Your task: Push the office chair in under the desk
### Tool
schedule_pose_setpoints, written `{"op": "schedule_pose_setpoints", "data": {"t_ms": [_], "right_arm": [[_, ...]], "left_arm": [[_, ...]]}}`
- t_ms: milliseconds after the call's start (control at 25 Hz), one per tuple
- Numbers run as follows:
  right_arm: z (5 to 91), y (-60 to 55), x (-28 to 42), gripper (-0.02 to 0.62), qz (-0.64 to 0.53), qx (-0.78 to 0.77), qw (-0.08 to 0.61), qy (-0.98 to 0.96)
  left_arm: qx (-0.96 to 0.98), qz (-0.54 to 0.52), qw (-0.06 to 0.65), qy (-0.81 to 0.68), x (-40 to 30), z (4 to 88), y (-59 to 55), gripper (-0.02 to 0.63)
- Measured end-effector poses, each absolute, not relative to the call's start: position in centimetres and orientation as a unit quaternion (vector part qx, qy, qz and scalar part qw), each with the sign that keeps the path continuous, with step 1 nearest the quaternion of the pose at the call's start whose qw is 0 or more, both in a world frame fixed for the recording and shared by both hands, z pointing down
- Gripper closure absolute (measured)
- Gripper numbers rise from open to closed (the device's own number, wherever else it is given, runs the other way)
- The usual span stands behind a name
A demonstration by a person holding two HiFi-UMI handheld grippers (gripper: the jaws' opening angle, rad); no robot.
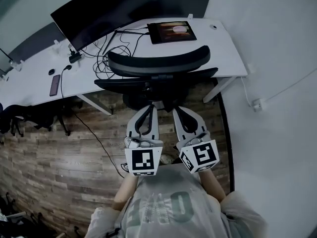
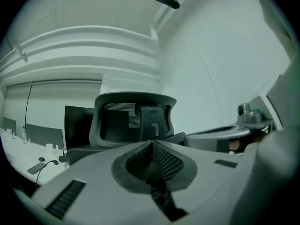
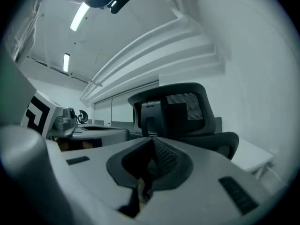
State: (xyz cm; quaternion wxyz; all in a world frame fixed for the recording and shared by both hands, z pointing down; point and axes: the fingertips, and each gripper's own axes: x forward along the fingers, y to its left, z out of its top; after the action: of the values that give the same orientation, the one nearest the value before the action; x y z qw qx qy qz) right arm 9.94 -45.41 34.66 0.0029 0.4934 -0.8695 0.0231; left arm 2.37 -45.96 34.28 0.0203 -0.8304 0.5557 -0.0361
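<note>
One view, head, shows tablet (image 1: 172, 31) on desk (image 1: 220, 46).

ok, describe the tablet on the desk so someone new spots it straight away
Take the long white desk and go right of the big black monitor. The tablet lies flat there, just beyond the office chair. It is the only lit screen, glowing reddish; the phone at the desk's left end is smaller and dark.

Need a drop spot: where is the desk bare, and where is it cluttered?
Bare: right end of the desk, between the tablet and the edge; also the strip between the phone and the cables. Crowded: the middle, cables tangled in front of the monitor, chair backrest over the front edge.
</note>
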Motion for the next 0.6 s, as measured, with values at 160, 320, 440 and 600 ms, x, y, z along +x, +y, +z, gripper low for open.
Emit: {"op": "schedule_pose_setpoints", "data": {"t_ms": [160,320,440,600], "right_arm": [[34.11,-45.36,10.11,0.574,0.015,0.494,0.001,-0.869],[34.13,-45.6,10.44,0.574,0.016,0.498,0.001,-0.867],[34.45,-45.55,10.43,0.574,0.019,0.496,0.005,-0.868],[34.83,-45.51,10.37,0.574,0.019,0.492,0.011,-0.87]], "left_arm": [[-0.831,-0.034,0.011,0.556,2.42,34.5,-46.04,0.589],[-0.828,-0.03,0.004,0.559,2.05,34.46,-46.26,0.589],[-0.827,-0.034,0.003,0.561,1.88,34.7,-46.14,0.589],[-0.826,-0.032,0.0,0.563,1.98,34.9,-46.14,0.589]]}}
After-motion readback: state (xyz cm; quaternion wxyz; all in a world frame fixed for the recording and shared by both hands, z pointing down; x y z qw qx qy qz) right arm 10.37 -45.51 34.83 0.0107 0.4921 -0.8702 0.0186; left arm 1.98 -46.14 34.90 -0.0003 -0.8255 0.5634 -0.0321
